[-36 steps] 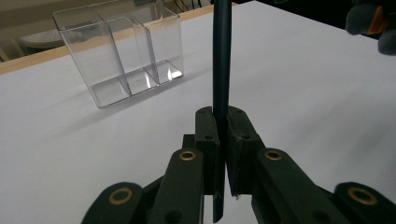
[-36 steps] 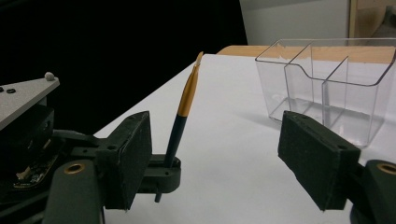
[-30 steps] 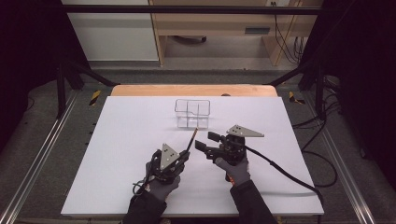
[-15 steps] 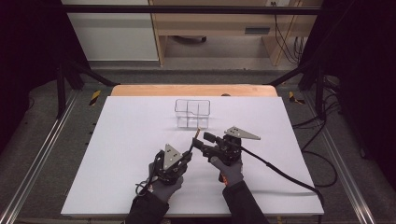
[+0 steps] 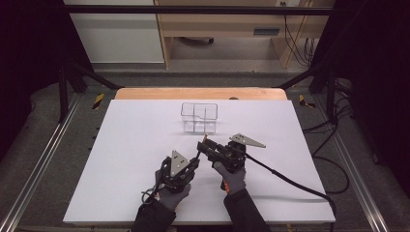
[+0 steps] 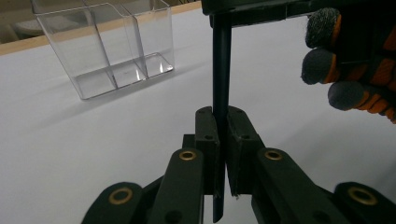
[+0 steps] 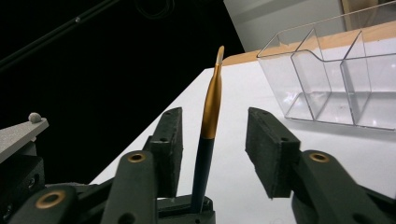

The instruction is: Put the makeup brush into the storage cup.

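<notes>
Left gripper view: my left gripper [image 6: 221, 154] is clamped on the dark brush [image 6: 221, 70] handle, near side of the clear organizer [image 6: 116, 46]. Right gripper [image 7: 212, 140] jaws stand apart w/ the brush's gold ferrule between them, touching neither. I'd close the right squarely on the shaft before the left releases, then lift twd the organizer.

Left gripper [image 6: 222, 154] clamped tight; right gripper [image 7: 212, 140] spread wide, both held close together.

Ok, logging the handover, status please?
Left gripper shut on brush. Right gripper open around it, pads apart from it. Clear organizer beyond on table; nothing between.
</notes>
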A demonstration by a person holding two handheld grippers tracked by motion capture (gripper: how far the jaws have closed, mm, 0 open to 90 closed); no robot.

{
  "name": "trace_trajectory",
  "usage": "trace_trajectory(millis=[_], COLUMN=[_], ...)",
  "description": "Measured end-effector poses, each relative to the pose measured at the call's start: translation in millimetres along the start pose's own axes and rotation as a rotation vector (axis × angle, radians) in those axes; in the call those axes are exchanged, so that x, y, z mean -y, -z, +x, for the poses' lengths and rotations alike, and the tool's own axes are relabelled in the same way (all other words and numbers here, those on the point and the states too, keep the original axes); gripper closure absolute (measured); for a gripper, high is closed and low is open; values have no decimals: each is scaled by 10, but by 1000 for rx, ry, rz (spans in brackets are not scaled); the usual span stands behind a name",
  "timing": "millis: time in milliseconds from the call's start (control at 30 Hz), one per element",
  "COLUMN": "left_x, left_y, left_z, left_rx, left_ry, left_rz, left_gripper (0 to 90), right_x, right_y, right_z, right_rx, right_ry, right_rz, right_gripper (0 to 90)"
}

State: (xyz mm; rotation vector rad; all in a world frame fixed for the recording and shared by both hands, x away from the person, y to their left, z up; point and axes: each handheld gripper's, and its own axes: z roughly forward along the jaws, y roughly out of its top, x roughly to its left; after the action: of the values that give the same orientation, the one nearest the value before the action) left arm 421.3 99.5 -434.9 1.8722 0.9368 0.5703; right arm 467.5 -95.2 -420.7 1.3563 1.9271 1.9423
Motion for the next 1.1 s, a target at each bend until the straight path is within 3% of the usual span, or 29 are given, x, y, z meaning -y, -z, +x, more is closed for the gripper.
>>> trace_trajectory(millis=[633,967,1000,1100], left_x=[-3,-6,-8,-24], left_y=[-6,-10,-9,-13], left_z=[-6,5,9,27], left_rx=[2,5,9,25], left_ry=[15,19,22,20], left_rz=[6,5,3,5], left_gripper=[836,830,824,691], right_x=[21,23,22,15], right_y=[-20,-20,-19,-6], right_z=[-2,-2,1,6], right_rx=[-24,-46,-46,-47], right_ry=[-37,-42,-41,-25], right_rz=[-5,-11,-14,-23], right_gripper=[810,837,837,838])
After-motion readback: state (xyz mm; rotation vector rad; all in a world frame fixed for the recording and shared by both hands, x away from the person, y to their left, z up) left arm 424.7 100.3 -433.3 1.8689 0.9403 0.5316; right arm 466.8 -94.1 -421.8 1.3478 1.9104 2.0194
